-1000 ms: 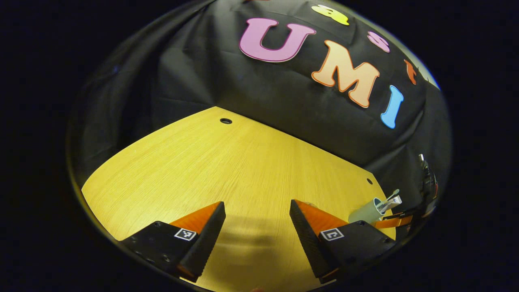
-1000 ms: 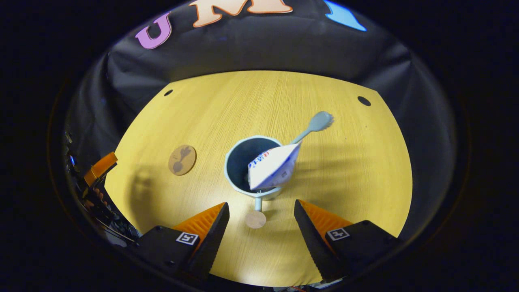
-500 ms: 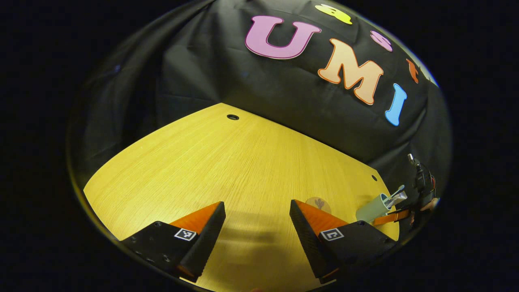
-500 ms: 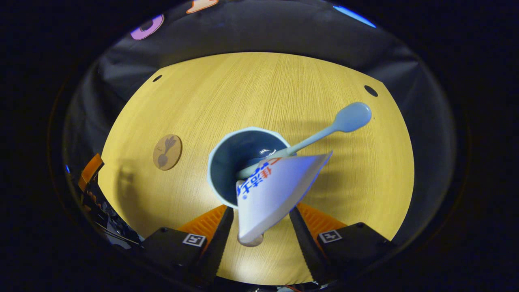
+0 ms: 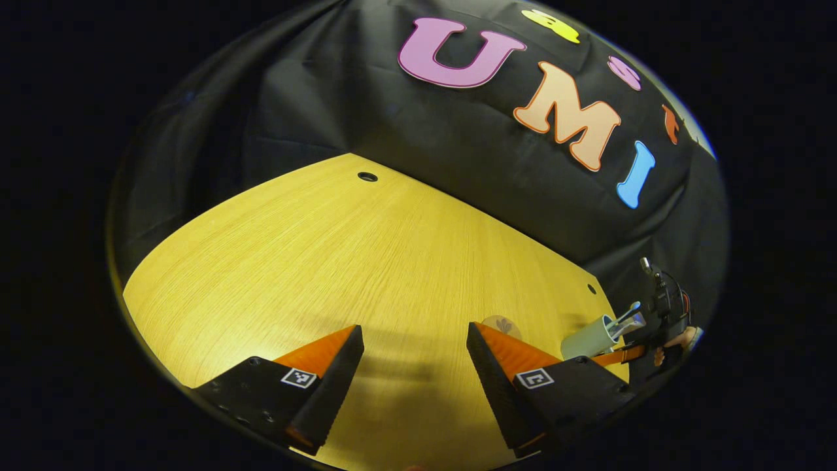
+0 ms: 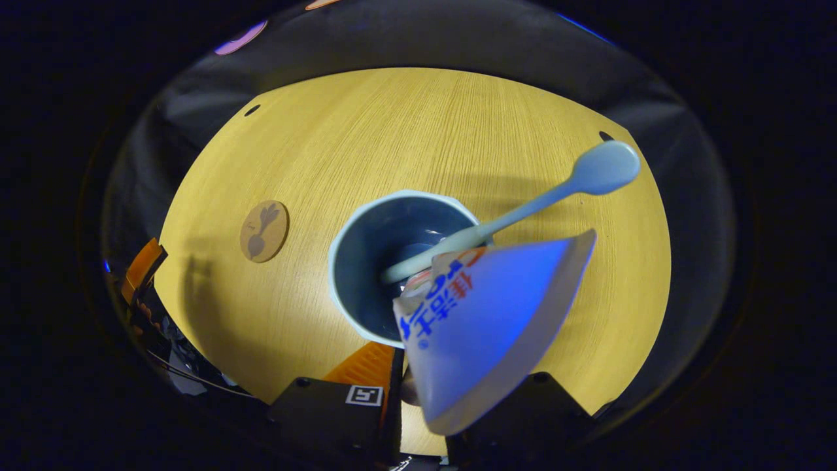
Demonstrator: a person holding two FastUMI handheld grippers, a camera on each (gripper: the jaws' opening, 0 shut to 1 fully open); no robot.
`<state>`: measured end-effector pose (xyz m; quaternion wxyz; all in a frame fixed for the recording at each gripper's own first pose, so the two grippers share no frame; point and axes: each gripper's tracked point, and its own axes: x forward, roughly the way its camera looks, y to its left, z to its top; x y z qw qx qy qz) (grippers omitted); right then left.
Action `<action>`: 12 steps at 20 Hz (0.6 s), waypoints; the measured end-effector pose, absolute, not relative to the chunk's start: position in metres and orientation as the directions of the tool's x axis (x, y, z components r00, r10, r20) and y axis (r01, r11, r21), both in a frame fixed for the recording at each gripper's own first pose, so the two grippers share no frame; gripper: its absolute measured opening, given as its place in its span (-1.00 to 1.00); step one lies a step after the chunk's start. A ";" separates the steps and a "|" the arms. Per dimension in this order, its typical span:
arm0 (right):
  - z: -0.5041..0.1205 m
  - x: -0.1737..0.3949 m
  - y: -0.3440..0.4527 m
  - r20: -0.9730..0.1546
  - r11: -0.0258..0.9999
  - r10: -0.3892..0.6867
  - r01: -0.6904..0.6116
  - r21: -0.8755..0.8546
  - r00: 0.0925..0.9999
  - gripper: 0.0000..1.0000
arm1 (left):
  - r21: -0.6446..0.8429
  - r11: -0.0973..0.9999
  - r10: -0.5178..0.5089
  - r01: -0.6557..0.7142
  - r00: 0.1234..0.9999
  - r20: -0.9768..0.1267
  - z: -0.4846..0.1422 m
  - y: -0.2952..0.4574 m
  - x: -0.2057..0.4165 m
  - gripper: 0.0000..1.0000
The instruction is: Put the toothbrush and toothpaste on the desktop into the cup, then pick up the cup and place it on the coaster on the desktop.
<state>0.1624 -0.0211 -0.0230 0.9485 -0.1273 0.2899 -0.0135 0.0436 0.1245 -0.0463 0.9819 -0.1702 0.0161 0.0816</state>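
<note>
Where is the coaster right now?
In the right gripper view the coaster lies flat on the desktop, left of the cup and apart from it. In the left gripper view it peeks above that gripper's right finger.

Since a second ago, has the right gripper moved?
Yes. In the right gripper view the right gripper has closed in on the cup, which looms larger against the coaster.
</note>
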 end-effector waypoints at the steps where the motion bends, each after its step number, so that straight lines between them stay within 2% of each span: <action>1: -0.023 0.162 -0.021 -0.542 0.967 -0.107 -0.039 -0.250 0.833 -0.50 | -0.329 0.930 0.153 -0.164 0.986 -0.060 -0.047 0.125 0.043 0.89; 8: -0.016 0.162 -0.018 -0.493 0.951 -0.127 -0.036 -0.308 0.861 -0.51 | -0.324 0.934 0.136 -0.153 0.988 -0.076 -0.048 0.123 0.037 0.89; 12: -0.017 0.158 0.011 -0.488 0.949 -0.072 -0.090 -0.301 0.870 -0.55 | -0.331 0.928 0.152 -0.172 0.985 -0.084 -0.053 0.128 0.027 0.88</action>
